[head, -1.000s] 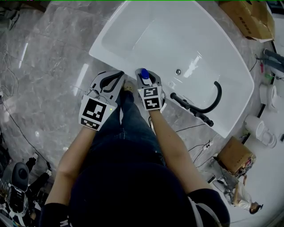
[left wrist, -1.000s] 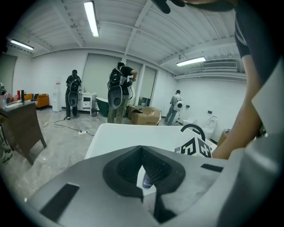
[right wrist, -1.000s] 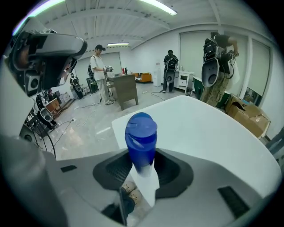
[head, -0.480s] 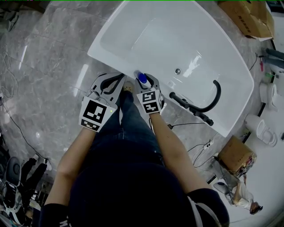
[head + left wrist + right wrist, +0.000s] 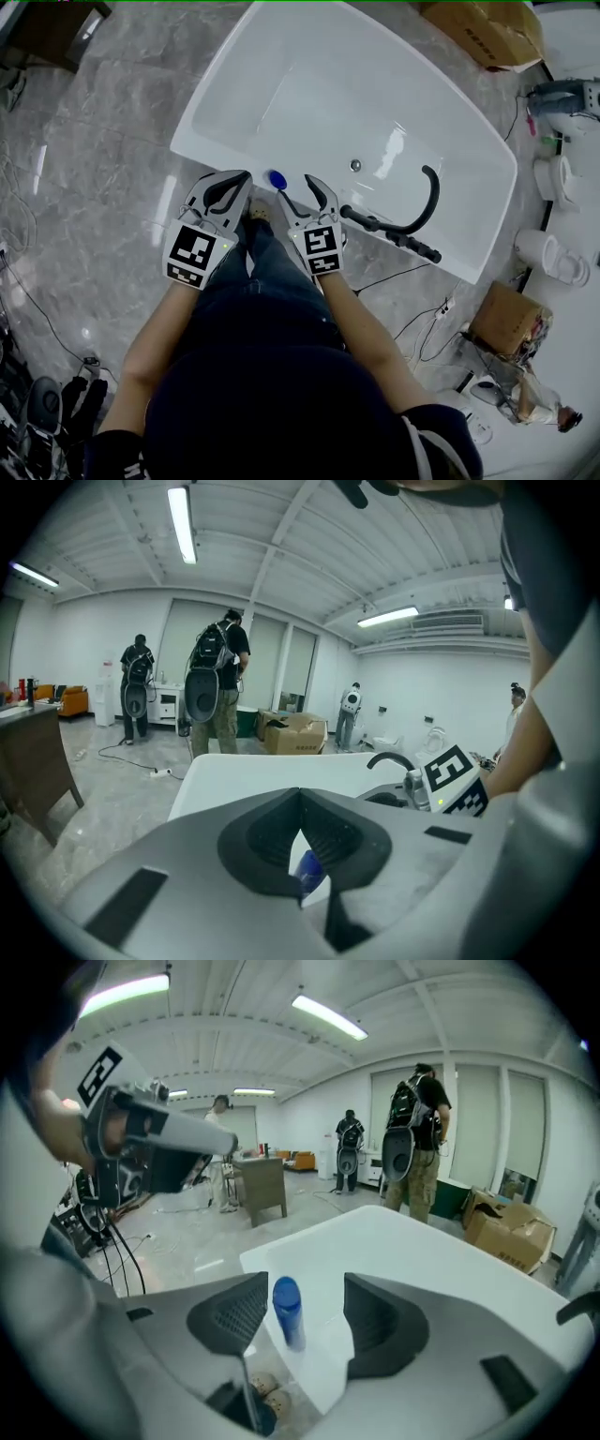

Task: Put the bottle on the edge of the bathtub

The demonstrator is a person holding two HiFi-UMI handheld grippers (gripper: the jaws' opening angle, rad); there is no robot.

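Head view: faucet (image 5: 384, 230) (black, curved) shares bathtub rim (image 5: 211, 108) with bottle (image 5: 277, 178).

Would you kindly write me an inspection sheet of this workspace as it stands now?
Surface: white bathtub on grey marble floor.
Job's things: blue bottle upright on the tub's near rim.
Clutter: cardboard boxes beside the tub.
Tools: left tool shut, empty; right tool open, jaws just opened, bottle between them untouched.
Cables: black cable on floor; black hose on the tub.
Surroundings: white toilets; people with backpacks.
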